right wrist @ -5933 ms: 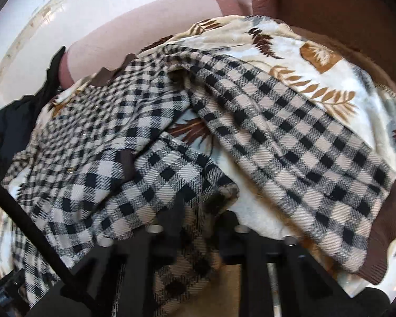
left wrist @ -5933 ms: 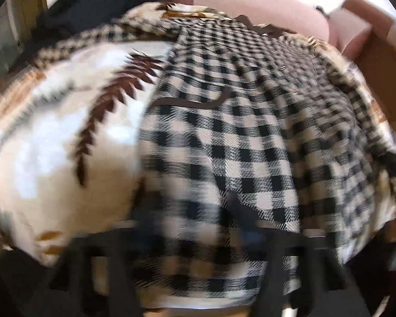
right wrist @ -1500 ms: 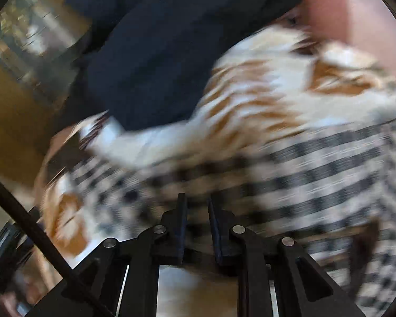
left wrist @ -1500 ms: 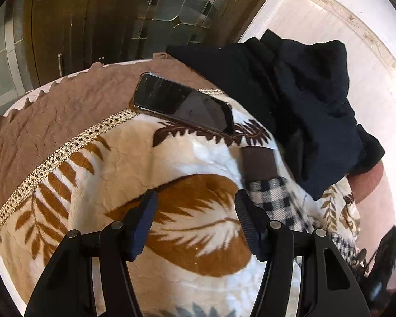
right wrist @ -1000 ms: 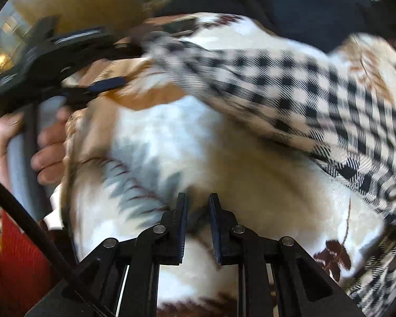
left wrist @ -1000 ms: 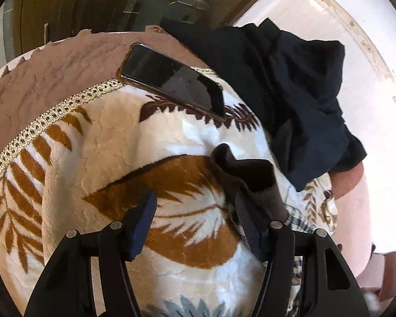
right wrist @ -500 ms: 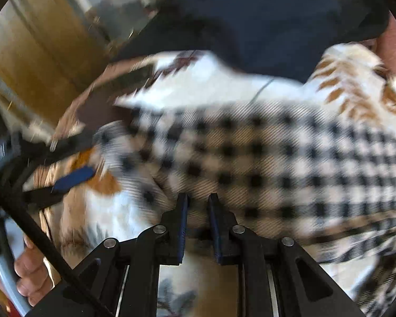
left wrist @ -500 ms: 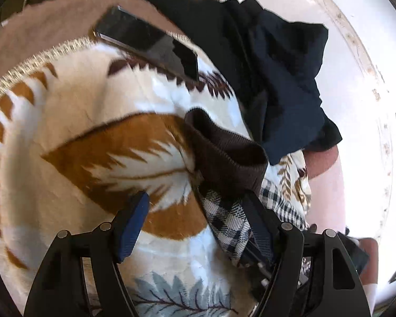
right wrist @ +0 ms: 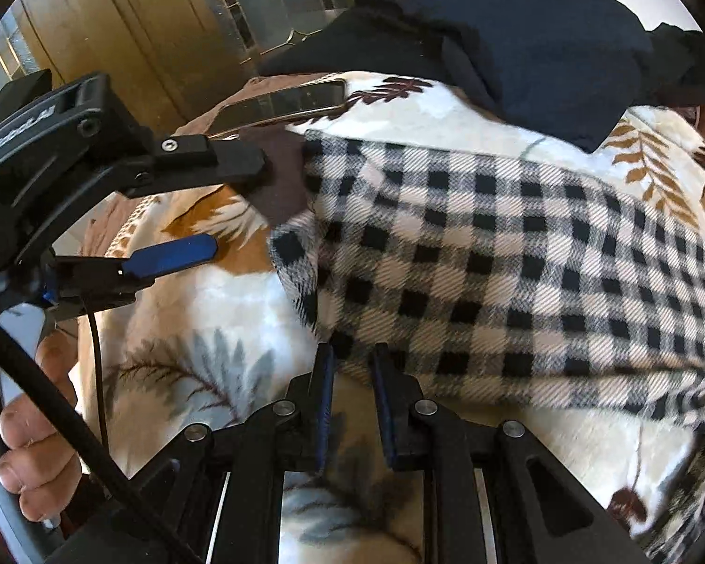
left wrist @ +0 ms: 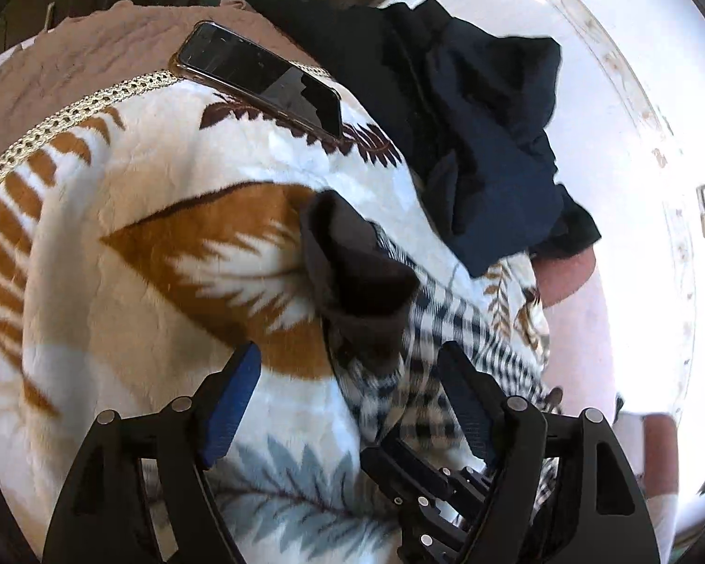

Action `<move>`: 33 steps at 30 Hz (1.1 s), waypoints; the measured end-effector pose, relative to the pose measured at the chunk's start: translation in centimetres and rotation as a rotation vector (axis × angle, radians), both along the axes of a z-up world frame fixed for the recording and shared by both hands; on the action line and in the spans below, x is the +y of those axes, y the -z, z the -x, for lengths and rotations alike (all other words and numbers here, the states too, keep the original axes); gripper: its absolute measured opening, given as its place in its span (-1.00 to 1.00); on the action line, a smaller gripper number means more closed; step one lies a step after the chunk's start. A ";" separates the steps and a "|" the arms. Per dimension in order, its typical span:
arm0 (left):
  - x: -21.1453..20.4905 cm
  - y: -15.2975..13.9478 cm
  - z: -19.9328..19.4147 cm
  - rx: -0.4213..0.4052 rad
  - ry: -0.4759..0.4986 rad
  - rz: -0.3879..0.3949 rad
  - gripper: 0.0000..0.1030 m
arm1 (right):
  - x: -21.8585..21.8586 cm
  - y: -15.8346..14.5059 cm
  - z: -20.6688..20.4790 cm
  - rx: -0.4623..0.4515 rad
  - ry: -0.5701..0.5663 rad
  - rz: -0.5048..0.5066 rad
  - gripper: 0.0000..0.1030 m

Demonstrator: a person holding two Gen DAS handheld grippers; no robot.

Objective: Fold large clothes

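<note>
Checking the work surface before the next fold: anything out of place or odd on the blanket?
Yes: a phone lies on the leaf-print blanket, just beyond the brown cuff of the checked garment. It's no part of the folding, and its dark screen seems cracked. A dark blue garment sits crumpled beside it.

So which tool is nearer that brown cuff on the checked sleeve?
Left. The left tool opens just short of the brown cuff; the right tool sits further down the sleeve.

Phone [left wrist: 263,77] and dark clothes [left wrist: 484,141] on the blanket [left wrist: 117,282], behind the checked sleeve [right wrist: 493,272].
</note>
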State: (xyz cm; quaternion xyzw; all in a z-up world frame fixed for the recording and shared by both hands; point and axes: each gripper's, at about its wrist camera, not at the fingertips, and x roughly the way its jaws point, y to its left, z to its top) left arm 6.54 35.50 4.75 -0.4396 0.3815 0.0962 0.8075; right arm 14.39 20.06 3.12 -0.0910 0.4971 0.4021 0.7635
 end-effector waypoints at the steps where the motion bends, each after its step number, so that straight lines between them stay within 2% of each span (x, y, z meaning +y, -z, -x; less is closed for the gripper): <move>1: -0.5 0.0 -0.1 0.013 0.019 -0.025 0.51 | -0.2 0.1 0.5 0.012 -0.009 0.004 -0.62; 5: -1.5 1.1 -1.5 0.082 0.065 -0.088 0.51 | -2.1 -0.2 2.4 -0.016 0.000 0.016 -0.62; 9: -1.8 1.0 -3.0 0.081 0.055 -0.127 0.51 | -6.0 -1.0 4.4 -0.068 0.036 0.058 -0.62; 13: -2.2 1.1 -3.5 0.092 0.026 -0.145 0.50 | -11.6 -1.7 5.3 -0.095 0.131 0.091 -0.62; 14: -2.4 1.0 -3.6 0.094 0.028 -0.154 0.43 | -13.7 -2.1 5.3 -0.105 0.178 0.098 -0.62; 15: -2.6 1.0 -3.9 0.097 0.031 -0.158 0.09 | -15.2 -2.5 5.4 -0.111 0.211 0.100 -0.62; 16: -2.8 1.0 -4.2 0.108 0.039 -0.163 -0.41 | -17.6 -2.8 5.1 -0.118 0.273 0.101 -0.62; 18: -3.2 1.0 -4.6 0.128 0.046 -0.173 -0.82 | -21.9 -3.5 4.1 -0.110 0.391 0.084 -0.62; 20: -3.4 0.6 -4.6 0.107 0.027 -0.163 -0.82 | -25.8 -4.2 2.9 -0.103 0.516 0.054 -0.61; 24: -3.7 -1.5 -4.1 0.033 -0.014 -0.148 -0.83 | -29.2 -3.8 -1.5 -0.051 0.669 -0.016 -0.61; 29: -5.6 -4.0 -4.6 -0.034 0.003 -0.189 -0.83 | -27.6 -1.6 -5.6 0.012 0.681 -0.034 -0.61; 31: -6.8 -4.6 -5.2 -0.037 0.029 -0.227 -0.83 | -26.3 0.2 -7.3 0.075 0.667 -0.034 -0.56; 33: -8.1 -5.0 -5.6 -0.041 0.057 -0.261 -0.83 | -26.1 1.0 -8.1 0.069 0.683 -0.026 -0.54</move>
